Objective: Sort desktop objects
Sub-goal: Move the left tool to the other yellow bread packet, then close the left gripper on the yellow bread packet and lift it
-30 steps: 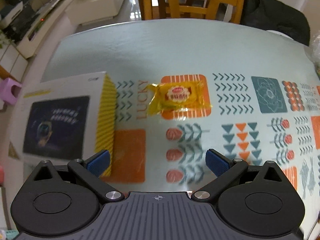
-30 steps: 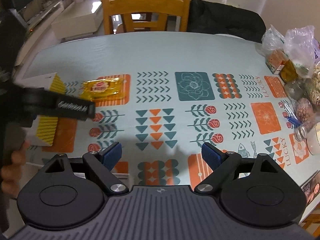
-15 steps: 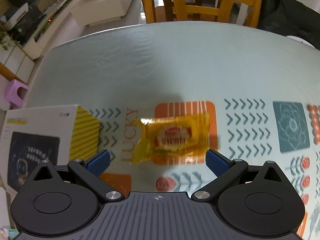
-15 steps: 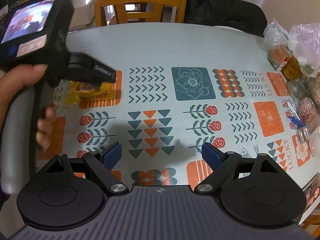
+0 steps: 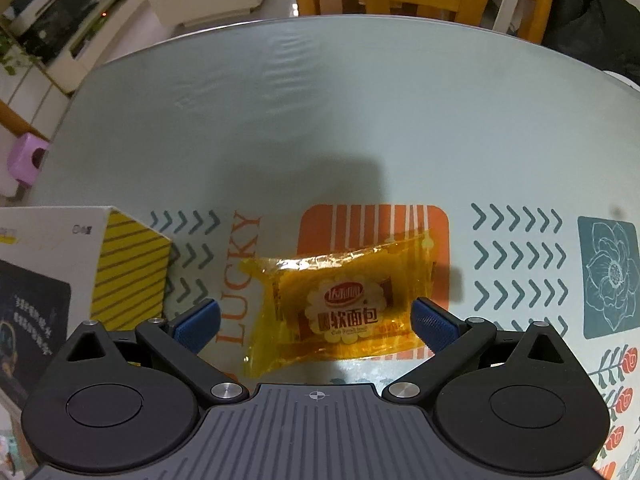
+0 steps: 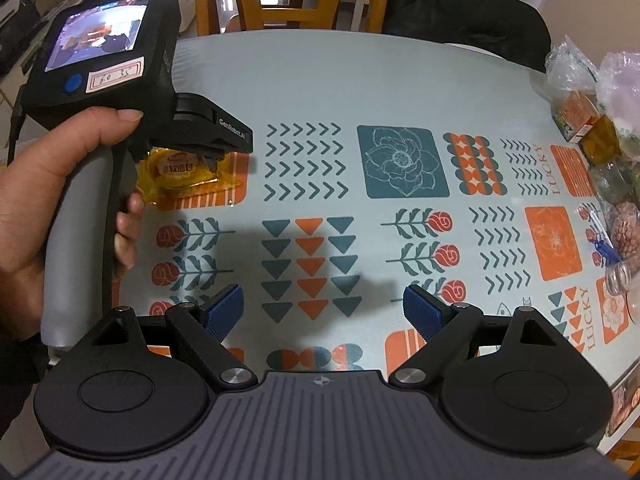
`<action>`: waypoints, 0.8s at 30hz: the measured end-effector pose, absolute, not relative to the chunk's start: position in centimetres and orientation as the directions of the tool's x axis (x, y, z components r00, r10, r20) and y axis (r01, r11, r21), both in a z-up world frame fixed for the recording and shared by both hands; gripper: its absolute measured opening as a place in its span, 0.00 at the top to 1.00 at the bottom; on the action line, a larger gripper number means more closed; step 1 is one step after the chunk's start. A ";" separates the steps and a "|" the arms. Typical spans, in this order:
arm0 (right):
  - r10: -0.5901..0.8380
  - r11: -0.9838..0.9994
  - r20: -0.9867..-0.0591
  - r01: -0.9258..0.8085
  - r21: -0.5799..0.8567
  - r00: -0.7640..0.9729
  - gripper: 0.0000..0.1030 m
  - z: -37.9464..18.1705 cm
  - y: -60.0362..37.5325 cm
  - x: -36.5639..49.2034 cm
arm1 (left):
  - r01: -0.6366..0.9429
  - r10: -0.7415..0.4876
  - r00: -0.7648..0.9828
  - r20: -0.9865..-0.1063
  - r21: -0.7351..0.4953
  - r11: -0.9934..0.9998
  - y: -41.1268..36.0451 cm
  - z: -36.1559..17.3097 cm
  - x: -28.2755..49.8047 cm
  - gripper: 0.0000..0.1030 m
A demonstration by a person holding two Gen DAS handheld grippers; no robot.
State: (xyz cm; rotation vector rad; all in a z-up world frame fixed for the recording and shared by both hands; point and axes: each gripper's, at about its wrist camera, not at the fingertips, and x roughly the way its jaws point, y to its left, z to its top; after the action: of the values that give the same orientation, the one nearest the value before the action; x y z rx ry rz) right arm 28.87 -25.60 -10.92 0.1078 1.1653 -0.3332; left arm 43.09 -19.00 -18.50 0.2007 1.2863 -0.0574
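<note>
Crinkled yellow plastic-wrapped bread packet lies flat on the patterned tablecloth, between the spread blue ribbed pads of the left gripper. Left of the packet stands a white-and-yellow striped cardboard box. Only the right wrist view shows the hand gripping that tool and the right gripper, spread wide, empty, well apart from the packet.

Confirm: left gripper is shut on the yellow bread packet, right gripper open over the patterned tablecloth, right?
Not quite. The left gripper is open, its blue pads either side of the yellow bread packet, which lies flat on the tablecloth; the left wrist view shows it. The right gripper is open.
</note>
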 end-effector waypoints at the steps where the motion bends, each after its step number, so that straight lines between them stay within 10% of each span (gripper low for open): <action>1: -0.200 0.946 -0.913 0.311 -0.086 0.356 0.00 -10.9 -25.7 29.1 | 0.157 0.069 0.282 -0.957 0.117 0.981 -19.0 -18.5 43.1 0.00; 13: -0.175 0.956 -0.879 0.291 -0.044 0.443 0.00 -10.5 -29.1 32.6 | 0.195 0.030 0.275 -0.961 0.086 0.977 -18.7 -19.1 43.2 0.03; 24: -0.174 0.961 -0.876 0.273 -0.051 0.449 0.00 -11.1 -30.4 35.1 | 0.232 -0.029 0.256 -0.966 0.033 0.972 -18.7 -19.0 43.4 0.26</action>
State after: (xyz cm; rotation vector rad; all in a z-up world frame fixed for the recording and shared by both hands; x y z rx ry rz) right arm 35.14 -30.36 -11.10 0.1020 1.0707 -0.2771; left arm 43.36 -18.71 -19.03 0.1810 1.3019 -0.1779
